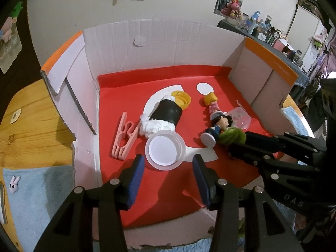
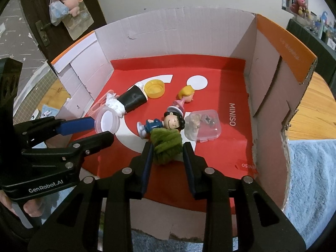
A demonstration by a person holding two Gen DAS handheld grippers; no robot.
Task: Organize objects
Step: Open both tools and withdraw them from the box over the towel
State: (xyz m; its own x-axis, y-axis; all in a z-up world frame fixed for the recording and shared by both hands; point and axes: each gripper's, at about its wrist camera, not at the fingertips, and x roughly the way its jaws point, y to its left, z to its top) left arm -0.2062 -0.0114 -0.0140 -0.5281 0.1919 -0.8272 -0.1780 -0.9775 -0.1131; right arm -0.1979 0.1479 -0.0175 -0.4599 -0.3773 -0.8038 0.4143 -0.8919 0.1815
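On wooden table — cardboard box, red floor.

1. Figurines: two, one dark-haired, one blonde.
2. Green yarn bundle: one.
3. Yellow cap: one.
4. Clear lid: one.
5. Pink clothespin: one.
6. Black roll: one.
7. Clear plastic case: one.
8. Cardboard box: one.

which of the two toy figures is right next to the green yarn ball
The dark-haired figure in blue: its head touches the green yarn ball. The blonde figure in pink lies farther back, toward the white circle.
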